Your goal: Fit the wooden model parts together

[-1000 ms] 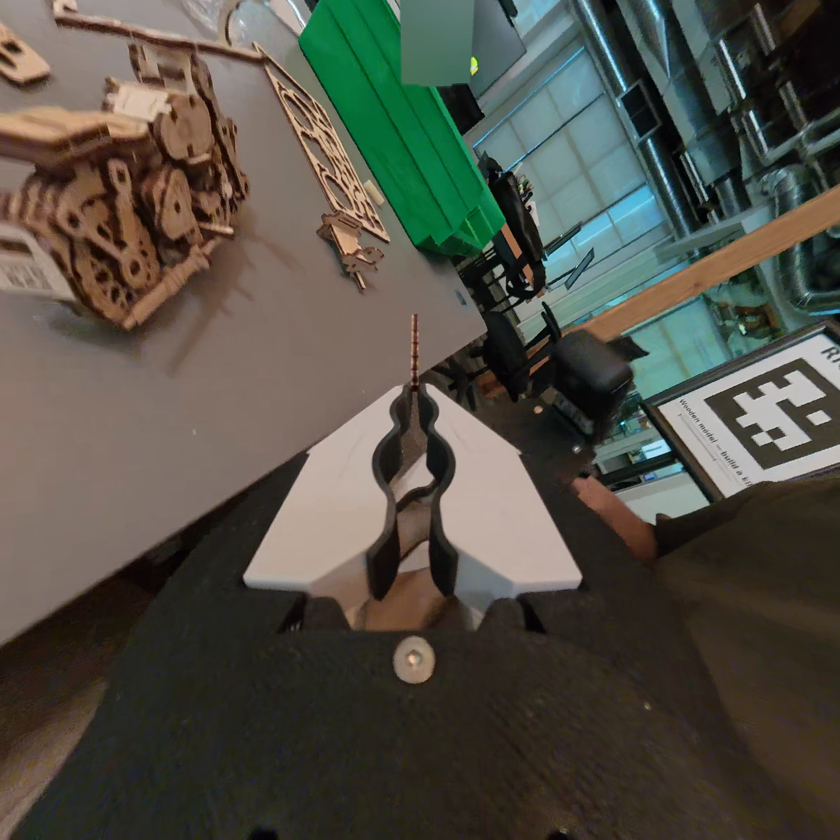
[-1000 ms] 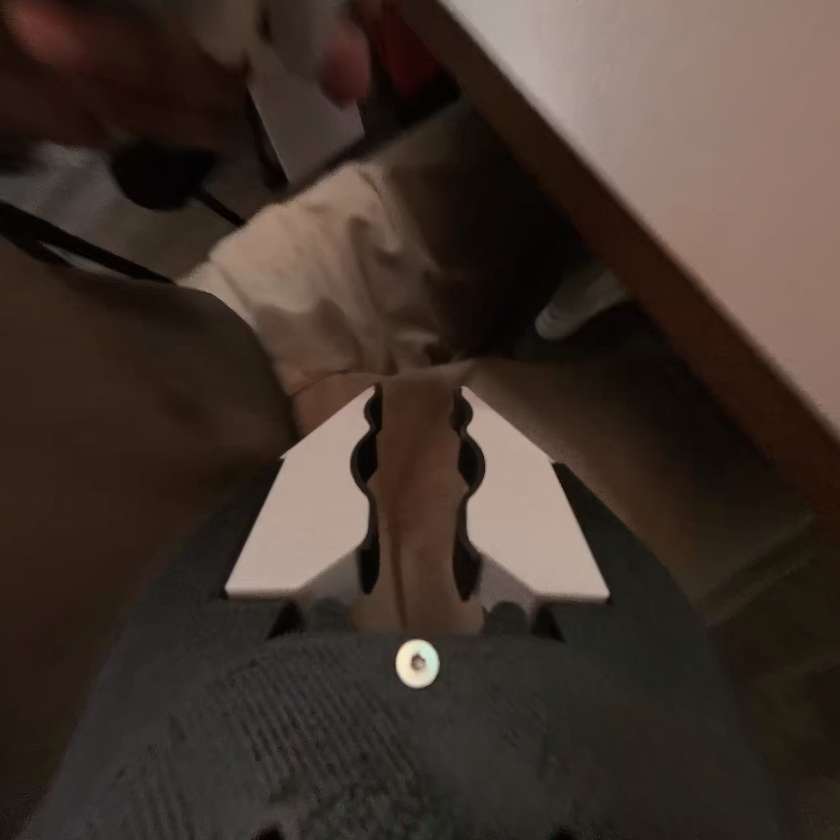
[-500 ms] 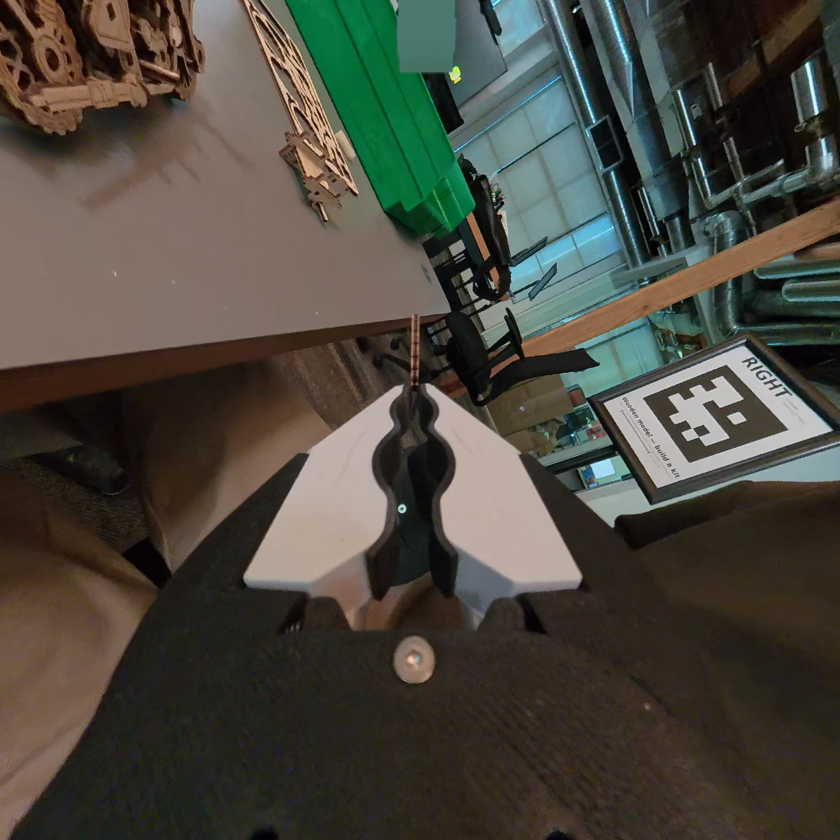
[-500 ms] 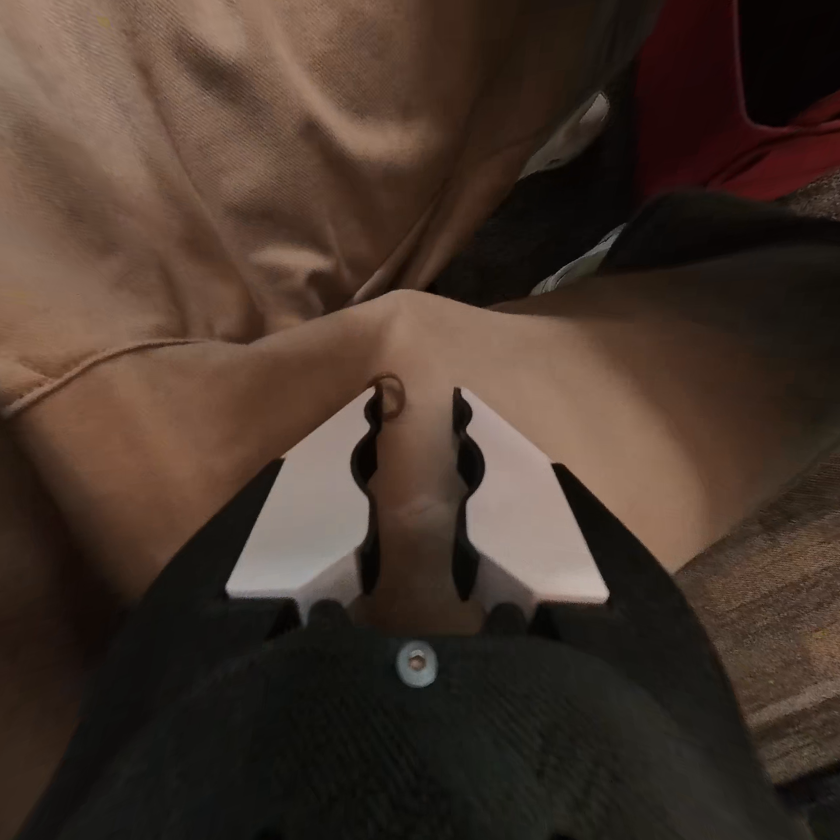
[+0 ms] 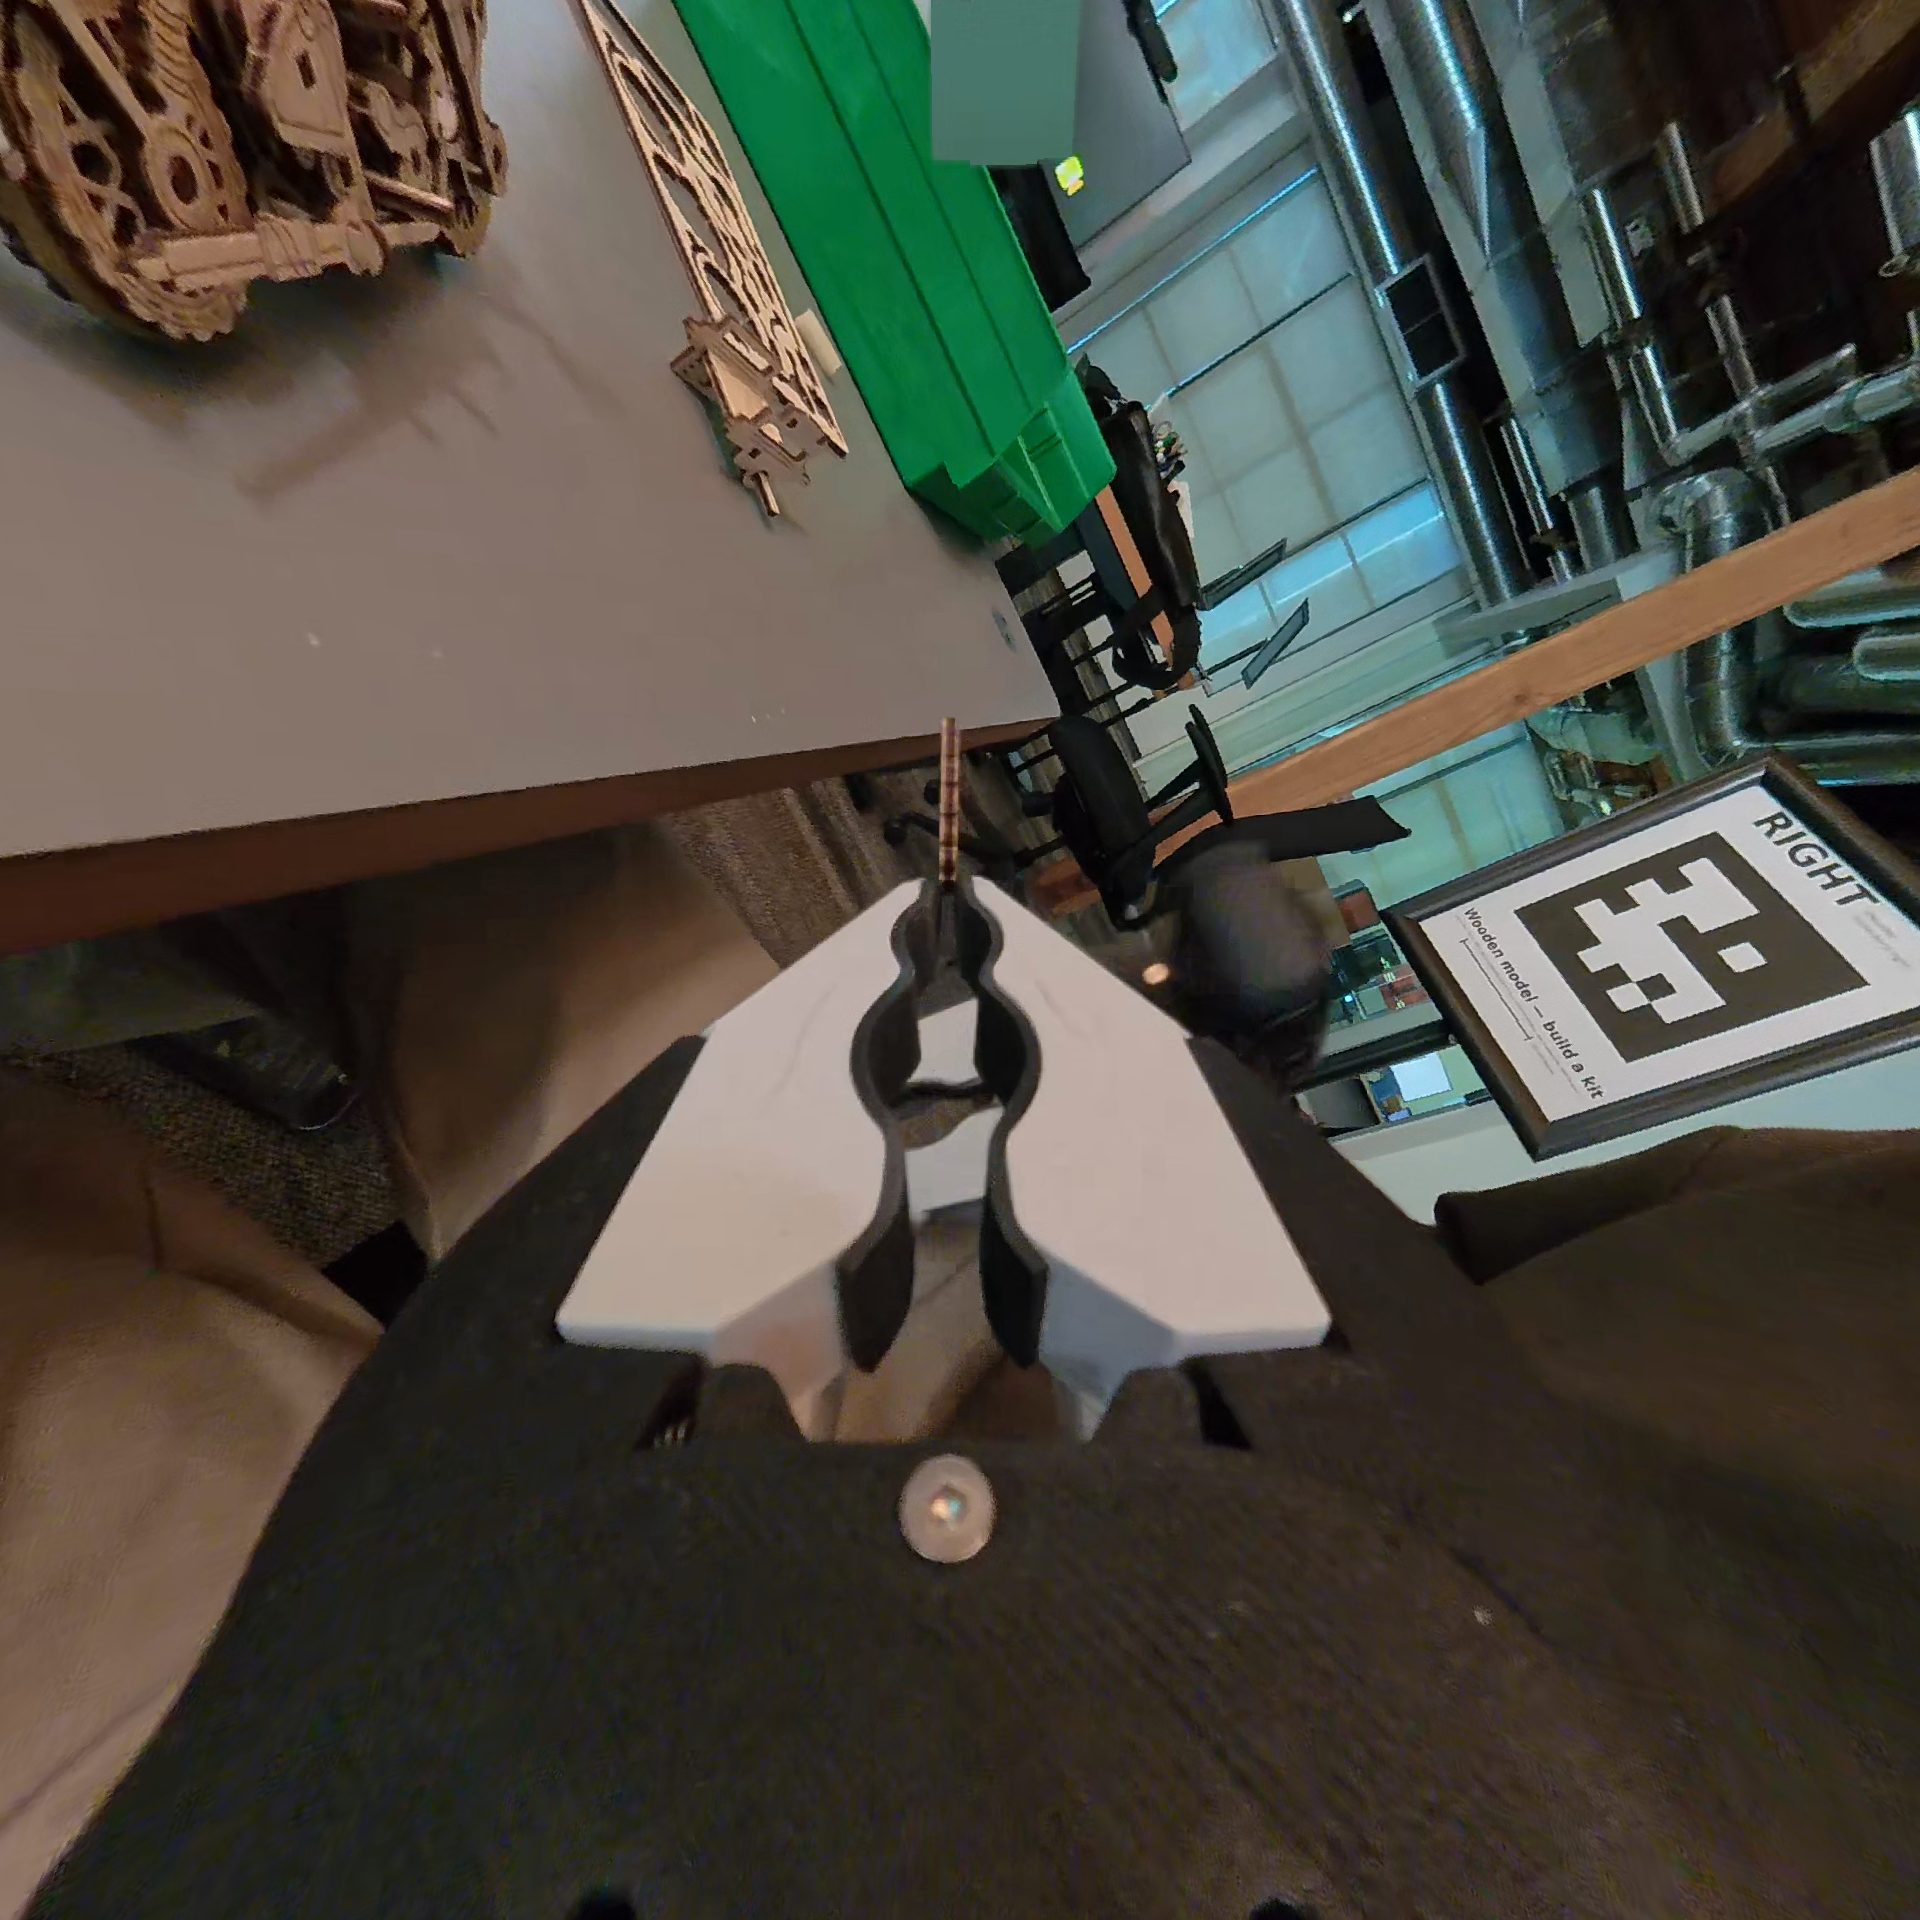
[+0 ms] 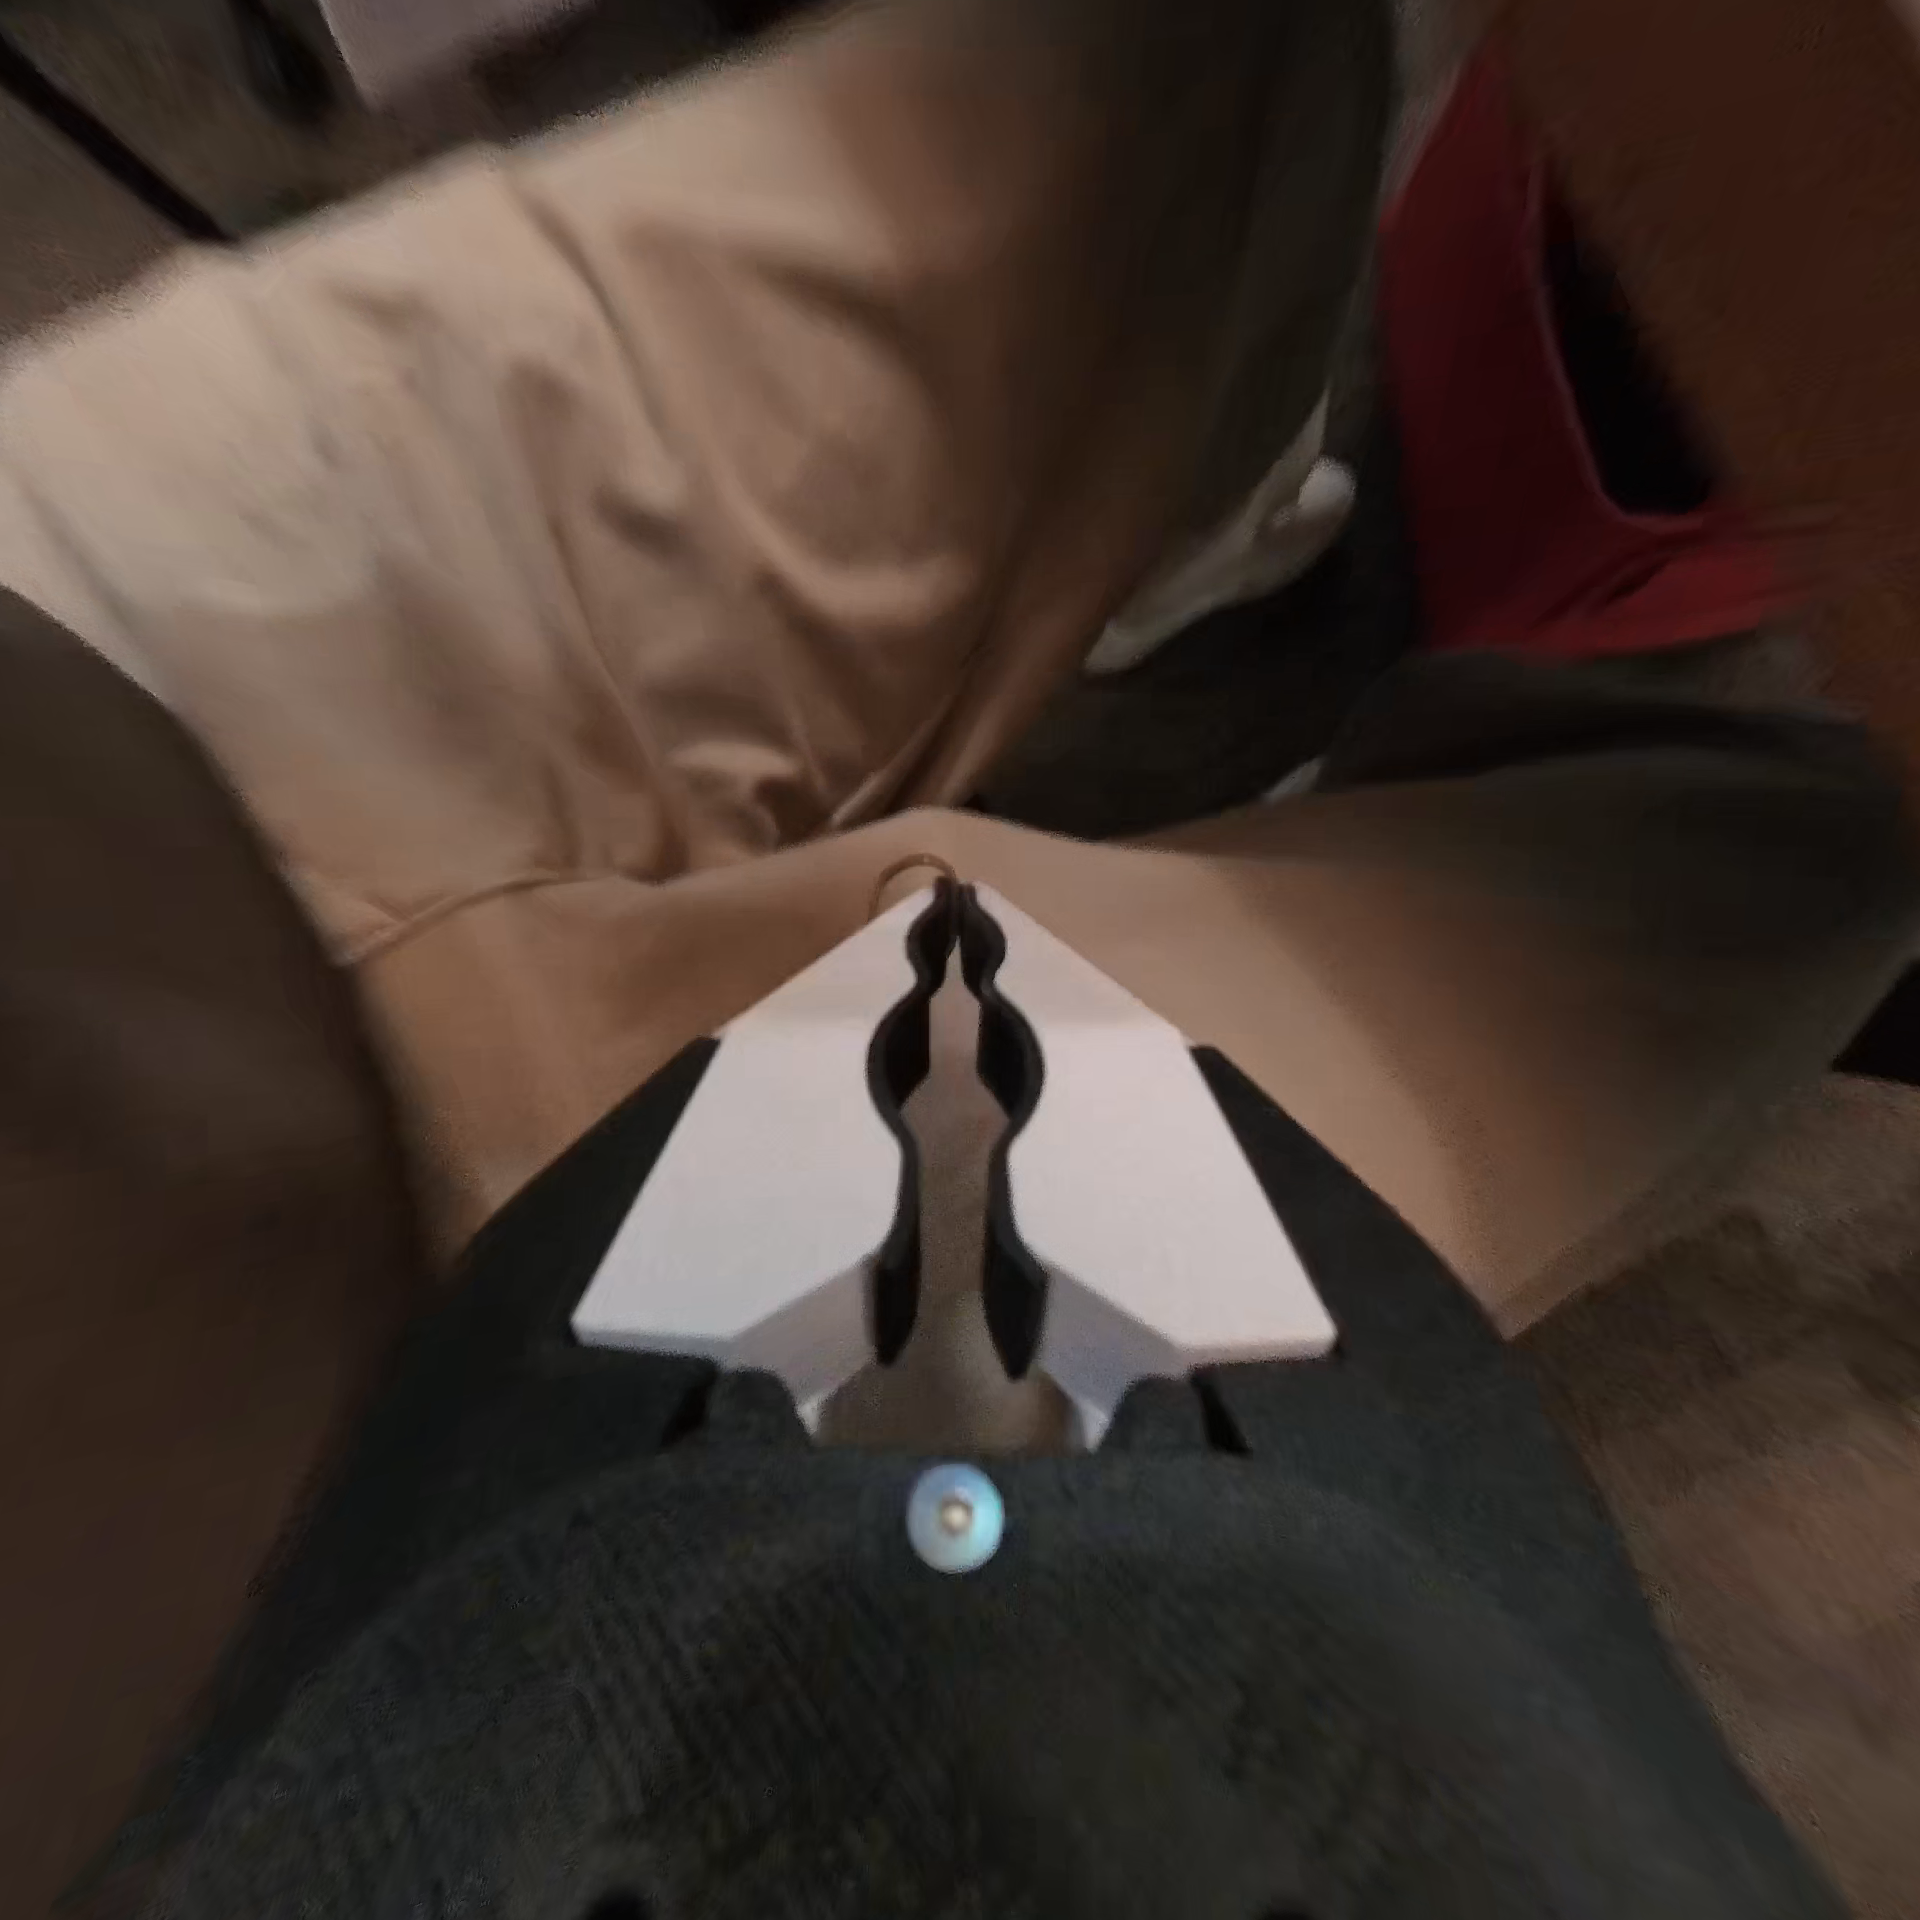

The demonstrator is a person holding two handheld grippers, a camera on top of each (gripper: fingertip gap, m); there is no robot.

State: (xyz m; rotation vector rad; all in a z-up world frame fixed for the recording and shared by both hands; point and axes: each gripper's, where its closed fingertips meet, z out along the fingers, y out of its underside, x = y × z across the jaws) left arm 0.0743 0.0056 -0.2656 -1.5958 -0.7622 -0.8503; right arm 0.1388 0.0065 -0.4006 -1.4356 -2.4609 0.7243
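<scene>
My left gripper (image 5: 945,906) is shut on a thin wooden part (image 5: 949,795), seen edge-on and sticking straight out of the tips. It is held below the front edge of the grey table (image 5: 468,644), over the person's lap. The assembled wooden model (image 5: 239,135) stands on the table at the far left. My right gripper (image 6: 951,896) is shut over the lap, its tips pinching a small thin brown ring (image 6: 912,869) that lies against beige cloth (image 6: 623,468). This view is blurred.
A cut-out wooden sheet (image 5: 707,239) and a small loose wooden piece (image 5: 758,436) lie on the table beside stacked green bins (image 5: 914,270). A framed sign with a black-and-white marker (image 5: 1683,966) stands at right. Office chairs (image 5: 1122,831) stand beyond the table.
My right gripper was open with the ring at its left tip and has closed on it. My left gripper dropped below the table edge with the wooden part still held.
</scene>
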